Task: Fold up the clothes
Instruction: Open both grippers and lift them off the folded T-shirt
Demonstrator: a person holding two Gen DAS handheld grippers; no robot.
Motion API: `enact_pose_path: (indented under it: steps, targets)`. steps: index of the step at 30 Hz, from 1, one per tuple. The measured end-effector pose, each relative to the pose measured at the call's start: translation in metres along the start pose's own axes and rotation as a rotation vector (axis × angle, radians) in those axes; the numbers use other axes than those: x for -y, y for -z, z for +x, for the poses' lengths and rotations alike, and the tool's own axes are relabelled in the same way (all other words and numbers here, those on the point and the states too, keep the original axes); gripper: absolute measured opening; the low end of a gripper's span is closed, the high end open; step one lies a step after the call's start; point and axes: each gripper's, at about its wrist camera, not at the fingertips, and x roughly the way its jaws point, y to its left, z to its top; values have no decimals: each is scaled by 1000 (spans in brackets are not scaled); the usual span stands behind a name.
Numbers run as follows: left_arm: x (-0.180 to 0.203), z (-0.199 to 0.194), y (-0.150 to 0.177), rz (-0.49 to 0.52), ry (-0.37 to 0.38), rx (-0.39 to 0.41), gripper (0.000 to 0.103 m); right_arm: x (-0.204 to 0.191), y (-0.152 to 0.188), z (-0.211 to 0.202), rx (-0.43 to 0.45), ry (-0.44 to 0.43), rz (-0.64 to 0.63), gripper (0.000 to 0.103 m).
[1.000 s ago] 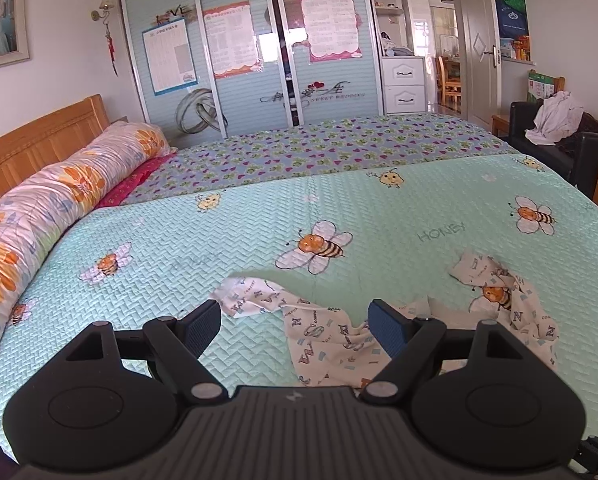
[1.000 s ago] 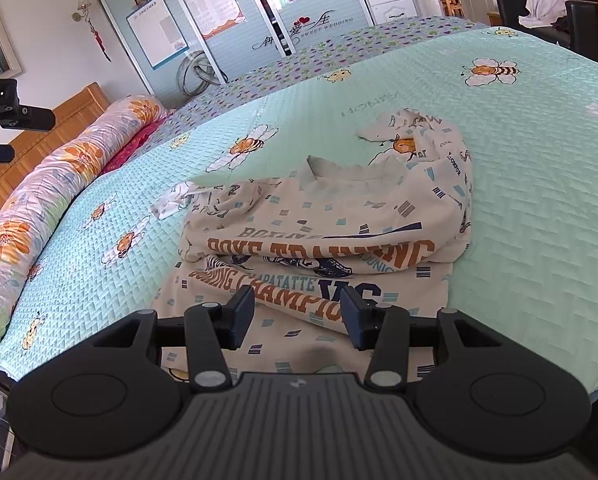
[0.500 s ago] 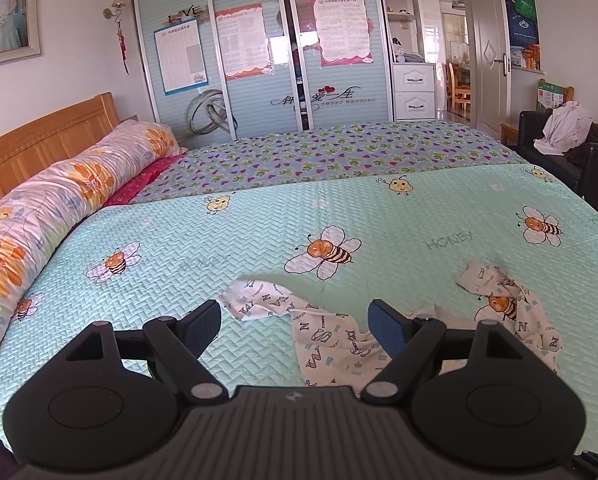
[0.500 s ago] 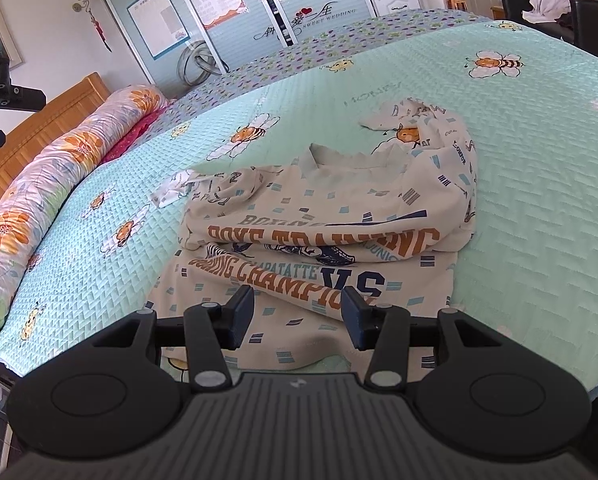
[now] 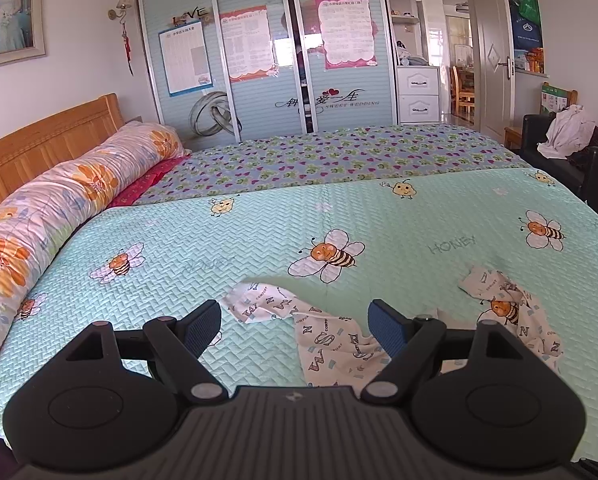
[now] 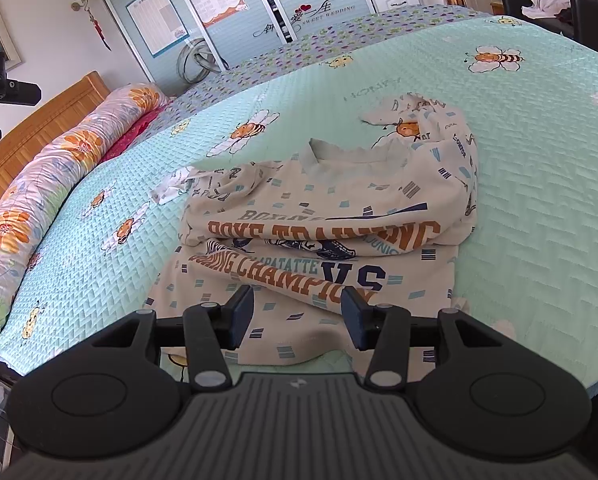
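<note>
Bedroom light falls on a wide bed under a mint quilt [image 6: 519,184] printed with bees, a long floral bolster [image 5: 59,216] running along its left edge by the wooden headboard [image 5: 39,152], and sliding wardrobe doors [image 5: 267,60] standing at the far wall. One garment is on the quilt: a beige printed shirt [image 6: 339,216], lying near the front edge and roughly centred in the right wrist view, collar pointing away. By my reading the folding has barely begun: the body is bunched into loose ridges across the lettering, one sleeve trails out to the left and the other curls up at the far right, so smoothing and every proper fold remain to be done. Two grippers are at work. The left gripper [image 5: 297,324] hangs wide open over the left sleeve with nothing between its pads. The right gripper [image 6: 299,316] stands about half open above the near hem, its pads apart from the cloth and holding nothing. More clothing, white, is heaped on a dark chair [image 5: 555,160] at the far right.
</note>
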Motion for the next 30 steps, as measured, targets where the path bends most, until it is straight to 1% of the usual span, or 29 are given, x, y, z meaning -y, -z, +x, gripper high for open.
enact_pose_path:
  steps: [30]
  targets:
    - [-7,-10,-1,-8,13,21,84,-3,3,1,-13,3,-9,50]
